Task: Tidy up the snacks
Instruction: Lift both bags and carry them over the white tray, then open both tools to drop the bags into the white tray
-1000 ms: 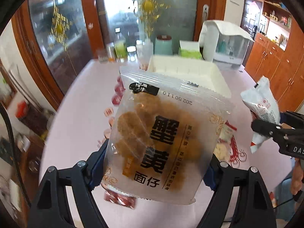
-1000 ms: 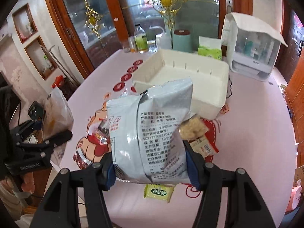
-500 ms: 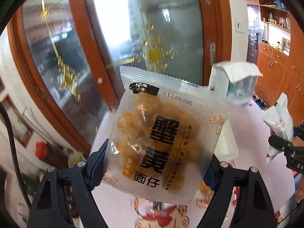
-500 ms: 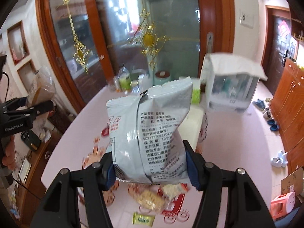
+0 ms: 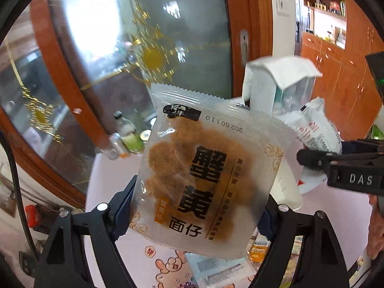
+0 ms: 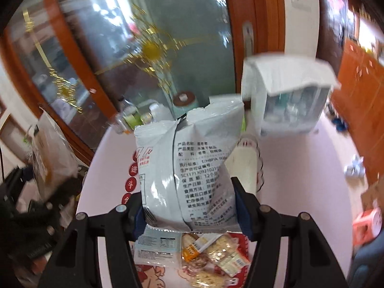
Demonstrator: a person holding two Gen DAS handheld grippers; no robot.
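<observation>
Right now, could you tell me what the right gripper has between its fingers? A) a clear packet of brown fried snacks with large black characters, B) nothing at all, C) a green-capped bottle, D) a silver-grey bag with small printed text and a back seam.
D: in the right wrist view, the right gripper is clamped on both sides of the silver-grey bag; the clear packet sits in the left gripper.

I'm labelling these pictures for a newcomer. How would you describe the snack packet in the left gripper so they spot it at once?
Start from the pink table; above it the left gripper clamps a frosted clear plastic packet of brown fried pieces. Unlike the silver-white foil bag in the right gripper, it is see-through, with big black characters.
</observation>
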